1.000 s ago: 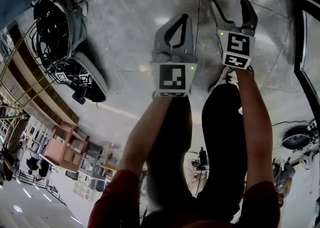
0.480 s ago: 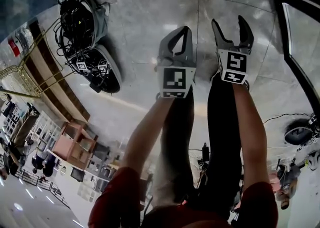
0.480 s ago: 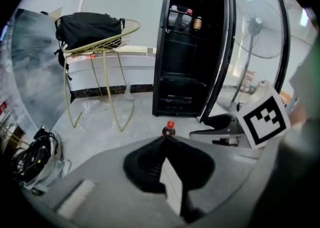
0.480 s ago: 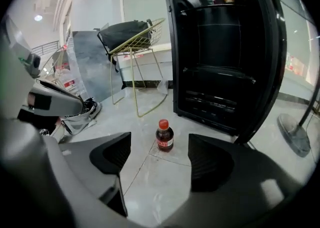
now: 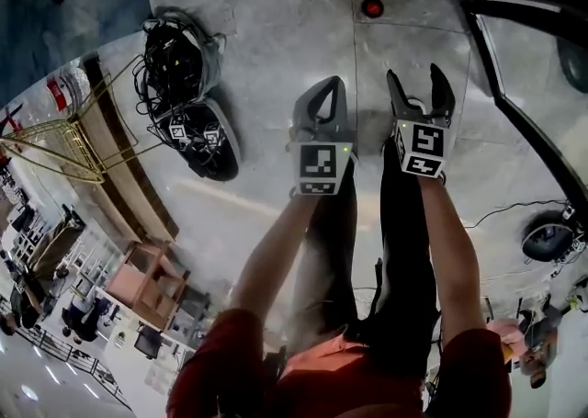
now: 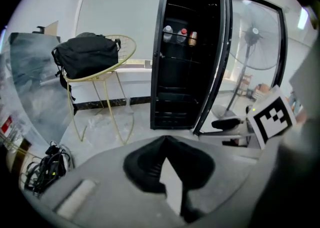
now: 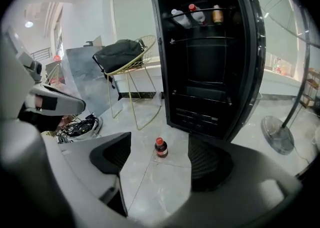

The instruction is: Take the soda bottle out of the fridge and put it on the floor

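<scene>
We see the tall black glass-door fridge (image 7: pixel 210 61) open, bottles (image 7: pixel 195 15) on its upper shelf. Left gripper (image 6: pixel 165 141): fingers pressed together. Right gripper (image 5: pixel 416 82): fingers spread, gripping nothing. The small dark red-capped soda bottle (image 7: pixel 160 148) stands upright on the grey floor tiles (image 7: pixel 150 184) before the fridge. It is well ahead of our right fingers, lined up between them. Its red label is unreadable.
</scene>
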Demonstrator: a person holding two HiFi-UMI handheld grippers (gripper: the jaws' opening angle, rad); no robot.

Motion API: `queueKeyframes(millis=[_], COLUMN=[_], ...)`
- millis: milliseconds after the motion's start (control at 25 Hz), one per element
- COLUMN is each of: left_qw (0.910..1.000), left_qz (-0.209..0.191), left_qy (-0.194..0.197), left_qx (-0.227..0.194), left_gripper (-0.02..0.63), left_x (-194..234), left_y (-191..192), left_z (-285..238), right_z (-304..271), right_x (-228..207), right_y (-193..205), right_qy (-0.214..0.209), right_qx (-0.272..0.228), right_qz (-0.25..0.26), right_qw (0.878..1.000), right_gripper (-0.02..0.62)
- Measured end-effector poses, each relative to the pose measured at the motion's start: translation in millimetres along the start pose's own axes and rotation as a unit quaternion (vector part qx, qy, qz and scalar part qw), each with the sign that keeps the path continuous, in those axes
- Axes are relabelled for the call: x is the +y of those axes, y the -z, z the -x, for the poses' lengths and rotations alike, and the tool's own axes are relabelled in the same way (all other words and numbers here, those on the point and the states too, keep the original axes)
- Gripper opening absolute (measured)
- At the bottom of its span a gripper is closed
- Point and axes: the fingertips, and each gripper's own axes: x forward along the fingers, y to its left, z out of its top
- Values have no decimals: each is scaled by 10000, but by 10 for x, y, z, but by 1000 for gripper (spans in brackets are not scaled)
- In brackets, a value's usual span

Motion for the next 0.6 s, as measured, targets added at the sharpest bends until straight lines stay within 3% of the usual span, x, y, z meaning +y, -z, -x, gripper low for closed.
queueKeyframes(millis=[320, 600], left_qw=[9998, 9993], left_qz=[-138, -99], left_qy=[21, -42], left_qx=[-108, -363], left_gripper=[0, 0], left_x=[-227, -338], left_y=[-777, -1542], left_z=[620, 1211], right_z=[855, 1599], right_x=[51, 122], right_y=[-578, -1366], right_qy=[9, 135], right_qx=[-117, -471], right_qz=[-153, -368], right_qw=[9998, 9981], right_gripper=[342, 342])
